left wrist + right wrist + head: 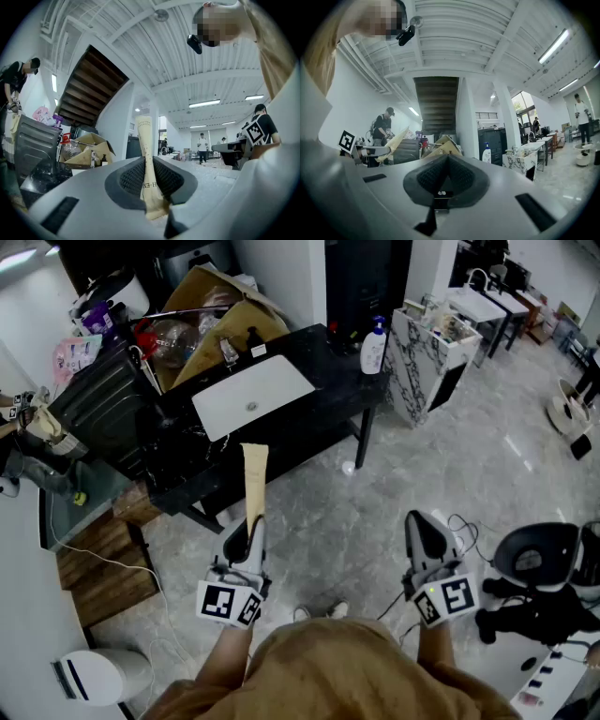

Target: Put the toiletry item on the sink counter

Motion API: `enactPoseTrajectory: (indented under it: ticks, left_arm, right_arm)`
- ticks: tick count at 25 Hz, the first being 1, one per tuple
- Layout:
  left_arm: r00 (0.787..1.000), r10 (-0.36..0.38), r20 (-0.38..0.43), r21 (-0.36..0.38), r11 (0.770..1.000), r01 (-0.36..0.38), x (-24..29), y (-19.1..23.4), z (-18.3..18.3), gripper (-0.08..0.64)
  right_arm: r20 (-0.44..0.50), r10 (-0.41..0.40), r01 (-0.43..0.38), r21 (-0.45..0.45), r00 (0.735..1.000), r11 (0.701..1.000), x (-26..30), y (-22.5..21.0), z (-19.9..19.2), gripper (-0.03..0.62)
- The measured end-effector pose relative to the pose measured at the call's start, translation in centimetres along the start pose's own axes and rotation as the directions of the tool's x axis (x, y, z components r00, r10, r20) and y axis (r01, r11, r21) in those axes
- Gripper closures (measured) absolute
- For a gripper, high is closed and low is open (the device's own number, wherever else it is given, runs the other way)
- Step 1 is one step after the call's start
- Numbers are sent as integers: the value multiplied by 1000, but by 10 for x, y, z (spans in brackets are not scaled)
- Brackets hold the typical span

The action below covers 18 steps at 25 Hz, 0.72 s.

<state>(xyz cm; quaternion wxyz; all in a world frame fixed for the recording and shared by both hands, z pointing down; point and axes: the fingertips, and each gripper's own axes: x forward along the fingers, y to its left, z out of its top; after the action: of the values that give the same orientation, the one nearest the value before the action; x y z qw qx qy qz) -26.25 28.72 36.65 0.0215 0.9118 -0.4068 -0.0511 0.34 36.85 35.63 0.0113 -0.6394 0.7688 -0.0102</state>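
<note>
A long beige toiletry tube [254,479] stands up from my left gripper [255,521], which is shut on its lower end. In the left gripper view the tube [146,159] is pinched between the dark pads [132,178] of the left gripper [149,176]. The black sink counter [328,381] with its white basin [251,395] lies ahead, well beyond the tube's tip. My right gripper [427,531] hangs over the floor to the right, shut with nothing in it. In the right gripper view the right gripper [447,161] has its pads together.
A white pump bottle [373,348] stands on the counter's right end. Cardboard boxes [220,315] and a dark case [103,399] crowd the counter's left. A marble-patterned cabinet [427,352] is further right. A white bin [98,676] and black chair base [544,568] sit nearby.
</note>
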Motion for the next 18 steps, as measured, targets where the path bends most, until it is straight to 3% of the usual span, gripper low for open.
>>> enactPoseTrajectory:
  ticks: [11,18]
  left_arm:
    - [1000,5,-11,-5,1000,-5,12,5,-7,514]
    - [1000,12,-16,6,1000,-12,25,-7,-12,514]
  right_arm:
    - [-12,8,-9,-6,1000,1000,12,-5,-3,591]
    - [32,75,-77,62,997,995,8,-19,-6,589]
